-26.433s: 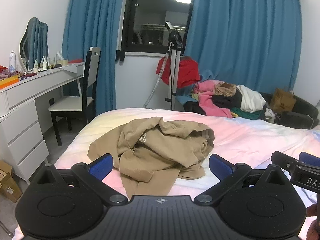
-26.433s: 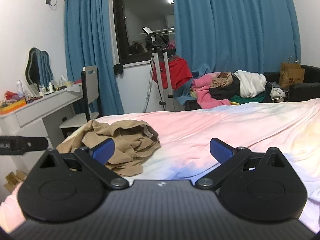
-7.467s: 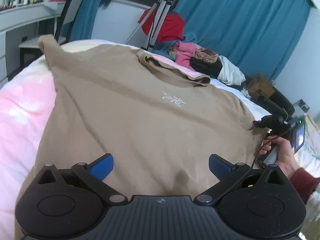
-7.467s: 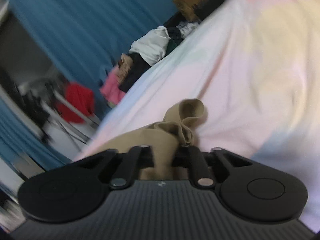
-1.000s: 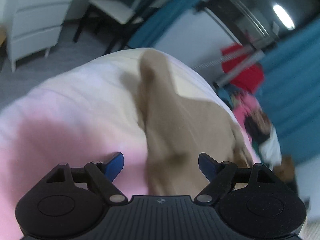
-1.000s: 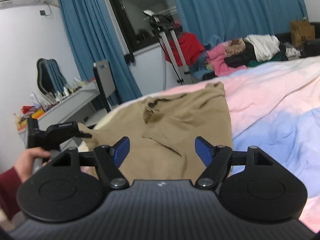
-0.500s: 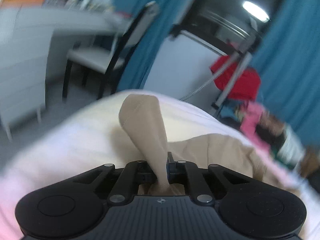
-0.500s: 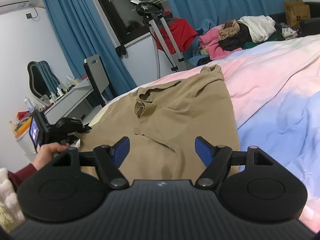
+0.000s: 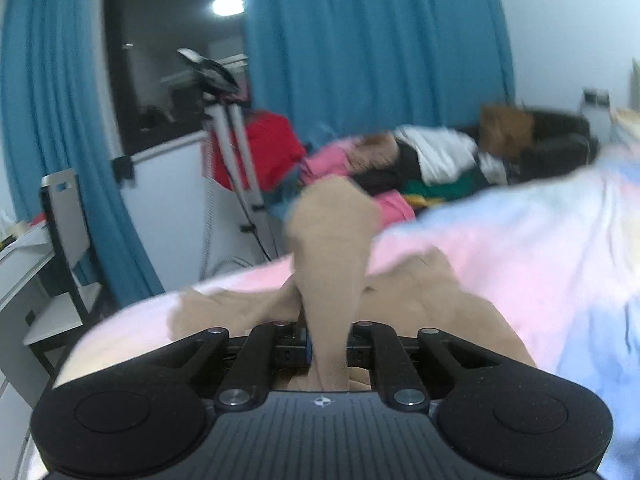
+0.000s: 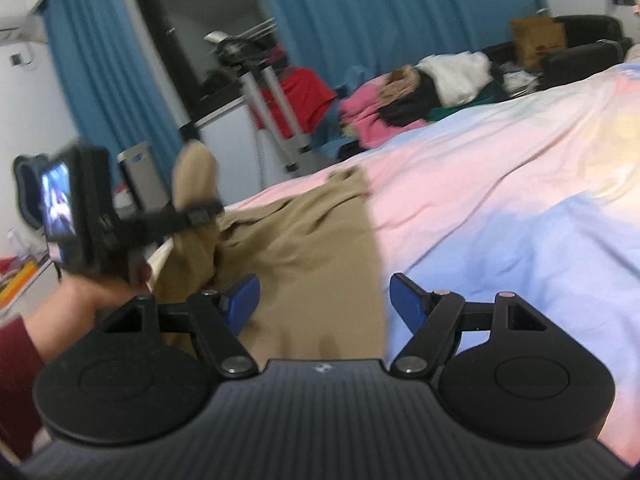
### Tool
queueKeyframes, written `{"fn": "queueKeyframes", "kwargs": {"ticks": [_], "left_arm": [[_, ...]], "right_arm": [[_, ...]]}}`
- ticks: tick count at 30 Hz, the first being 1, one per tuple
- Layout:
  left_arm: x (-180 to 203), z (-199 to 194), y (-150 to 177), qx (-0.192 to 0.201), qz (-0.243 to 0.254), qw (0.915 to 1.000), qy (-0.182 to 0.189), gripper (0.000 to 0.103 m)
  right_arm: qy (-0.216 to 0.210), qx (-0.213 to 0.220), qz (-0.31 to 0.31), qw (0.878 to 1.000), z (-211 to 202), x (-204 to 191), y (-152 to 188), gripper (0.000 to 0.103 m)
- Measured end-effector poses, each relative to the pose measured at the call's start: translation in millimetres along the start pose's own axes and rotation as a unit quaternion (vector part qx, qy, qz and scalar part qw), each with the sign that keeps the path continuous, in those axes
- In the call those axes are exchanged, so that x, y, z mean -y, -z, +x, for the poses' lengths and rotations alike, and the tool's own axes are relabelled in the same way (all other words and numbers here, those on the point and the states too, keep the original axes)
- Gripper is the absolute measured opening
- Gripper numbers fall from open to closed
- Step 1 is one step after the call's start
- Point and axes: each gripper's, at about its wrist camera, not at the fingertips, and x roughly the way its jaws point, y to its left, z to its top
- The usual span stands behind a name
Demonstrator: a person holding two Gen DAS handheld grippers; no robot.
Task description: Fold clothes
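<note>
Between the closed left tongs (image 9: 327,346) a sleeve of the tan shirt (image 10: 304,248) is pinched and stands up limp. Nearby, the right tongs (image 10: 324,296) hang open above the shirt body. It lies spread on the bed (image 10: 500,184). Soft and light, it probably handles best from hems or corners.

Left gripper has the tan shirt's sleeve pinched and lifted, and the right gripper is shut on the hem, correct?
Not quite. The right gripper is open and holds nothing; its own wrist view shows its blue pads spread apart above the tan shirt. The left gripper does have the sleeve pinched and lifted.
</note>
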Motion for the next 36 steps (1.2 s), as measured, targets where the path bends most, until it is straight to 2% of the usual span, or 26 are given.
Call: {"fn": "queueKeyframes", "kwargs": {"ticks": [2,3,4,5,6,7,9,11,17,21,25,29,36], "left_arm": [[21,19,6,-0.022,0.003,0.9997,0.009,0.026],[27,28,9,-0.035,-0.002,0.9992,0.019,0.037],[29,32,11,-0.044,-0.008,0.9986,0.029,0.042],[31,34,14,-0.051,-0.014,0.9978,0.038,0.054],[26,30,16,-0.048,-0.020,0.9977,0.043,0.063],[20,24,19,-0.042,-0.026,0.9977,0.047,0.066],[9,8,22,-0.029,-0.034,0.9976,0.053,0.077],[2,-23,23,-0.021,-0.037,0.9979,0.050,0.078],[-23,-158,42,0.013,-0.076,0.9964,0.034,0.085],[-28,-228,59,0.019,-0.080,0.9962,0.028,0.088],[-39,-263,68,0.017,-0.108,0.9935,0.031,0.090],[-60,-282,81,0.023,-0.136,0.9898,0.035,0.091],[-94,-282,105,0.039,-0.156,0.9865,0.028,0.095]], "right_arm": [[0.011,0.011,0.013,1.000,1,14,-6,0.075],[0.011,0.014,0.020,1.000,1,20,-8,0.075],[0.010,0.017,0.028,0.999,2,26,-9,0.075],[0.007,0.019,0.034,0.999,3,30,-10,0.075],[0.004,0.022,0.037,0.999,3,32,-10,0.075],[0.001,0.024,0.038,0.999,4,33,-11,0.075],[-0.004,0.029,0.041,0.999,4,35,-12,0.075],[-0.012,0.043,0.034,0.998,2,33,-14,0.075],[-0.052,0.069,0.015,0.996,-14,23,-14,0.074],[-0.080,0.064,-0.010,0.995,-26,9,-10,0.067],[-0.109,0.046,-0.042,0.992,-37,-8,-3,0.065],[-0.150,0.008,-0.065,0.987,-32,-27,-3,0.065],[-0.178,-0.029,-0.146,0.973,28,-84,-24,0.065]]}}
